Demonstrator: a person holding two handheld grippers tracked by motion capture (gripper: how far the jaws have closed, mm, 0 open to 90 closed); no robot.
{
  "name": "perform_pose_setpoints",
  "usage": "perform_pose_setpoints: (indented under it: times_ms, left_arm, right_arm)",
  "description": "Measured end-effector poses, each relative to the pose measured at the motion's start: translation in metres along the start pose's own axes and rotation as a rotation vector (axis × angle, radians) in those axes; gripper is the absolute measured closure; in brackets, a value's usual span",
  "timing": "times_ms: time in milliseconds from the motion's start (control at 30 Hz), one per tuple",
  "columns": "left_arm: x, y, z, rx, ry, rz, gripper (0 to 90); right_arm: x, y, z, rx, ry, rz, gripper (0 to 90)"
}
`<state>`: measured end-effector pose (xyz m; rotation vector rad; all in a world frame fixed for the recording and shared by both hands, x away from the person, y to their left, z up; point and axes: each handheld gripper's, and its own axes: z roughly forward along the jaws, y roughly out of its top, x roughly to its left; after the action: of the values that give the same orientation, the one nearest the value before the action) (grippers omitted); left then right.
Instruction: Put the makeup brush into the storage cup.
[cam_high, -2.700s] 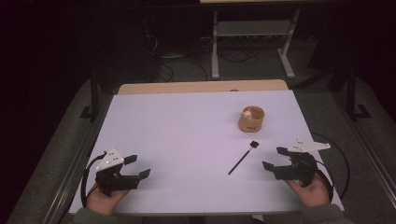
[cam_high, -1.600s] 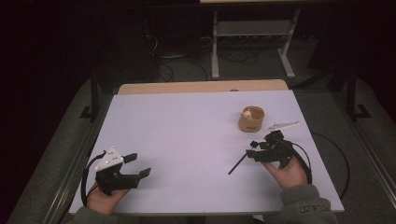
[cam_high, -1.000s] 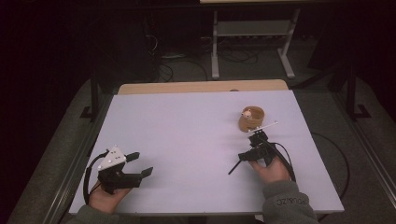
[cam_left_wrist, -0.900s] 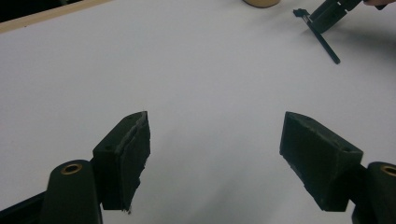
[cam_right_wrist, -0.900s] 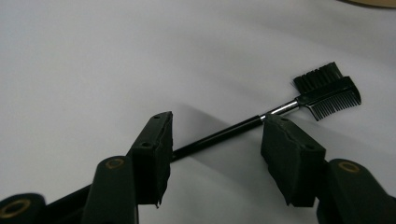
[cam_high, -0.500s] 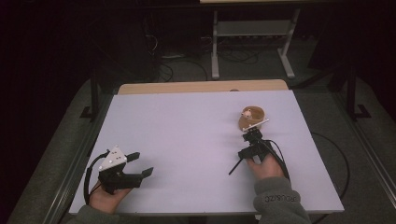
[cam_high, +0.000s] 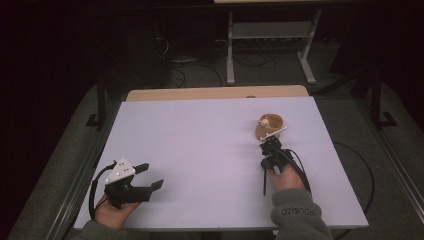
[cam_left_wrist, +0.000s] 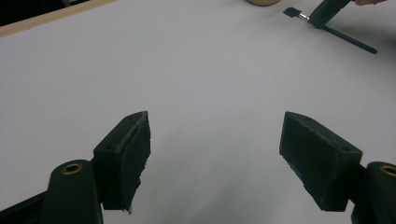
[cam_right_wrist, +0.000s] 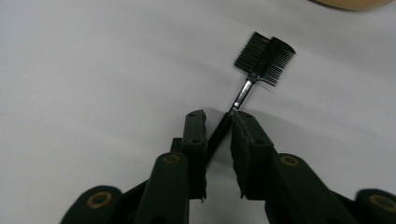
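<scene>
A black brow brush with a comb head (cam_right_wrist: 265, 60) lies on the white table (cam_high: 200, 140), its thin handle (cam_high: 264, 184) pointing toward the person. My right gripper (cam_right_wrist: 217, 123) straddles the handle just behind the metal ferrule; its jaws have just been closing, and a sliver of table still shows between the handle and one pad. From above, that gripper (cam_high: 270, 150) sits just in front of a small wooden dish (cam_high: 272, 131). The left gripper view shows the brush (cam_left_wrist: 350, 42) far off. My left gripper (cam_high: 151, 176) rests wide open at the near left, nothing between its fingers (cam_left_wrist: 126, 154).
The wooden dish holds a small pale object (cam_high: 264, 121). A wooden strip (cam_high: 215, 93) runs along the table's far edge. Beyond it, a metal stand (cam_high: 270, 37) and cables are on the dark floor. Each gripper trails a black cable.
The right hand came in from the table's right edge to the brush and turned to point away from the person; its jaws narrowed around the handle. The left gripper has stayed put.
</scene>
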<state>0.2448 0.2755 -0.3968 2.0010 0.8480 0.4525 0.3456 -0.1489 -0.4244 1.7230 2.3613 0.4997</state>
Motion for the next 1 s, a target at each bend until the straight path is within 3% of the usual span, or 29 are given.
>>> perform_pose_setpoints:
  times_ms: [33,200,467,567,733,1000]
  left_arm:
    - [0.000,0.000,0.000,0.004,0.000,0.003,24.4]
    - [-0.001,0.000,0.001,-0.002,0.002,0.000,24.4]
    - [-0.002,0.001,0.002,0.002,-0.009,0.004,24.4]
    - [-0.003,0.002,0.003,-0.001,-0.016,0.004,24.4]
    - [-0.005,0.004,0.005,0.000,-0.030,0.005,24.4]
    - [-0.013,0.012,0.009,-0.025,-0.068,0.006,24.7]
  right_arm:
    - [-0.002,-0.001,0.000,0.003,0.007,0.006,82.1]
    - [-0.007,-0.002,-0.001,0.008,0.040,0.006,85.0]
    - [-0.009,-0.004,-0.002,-0.012,0.055,-0.078,85.3]
    - [-0.012,-0.006,-0.004,-0.030,0.094,-0.095,85.2]
    - [-0.017,-0.009,-0.013,-0.082,0.205,-0.125,85.3]
    - [-0.013,-0.011,-0.042,-0.199,0.301,-0.217,85.3]
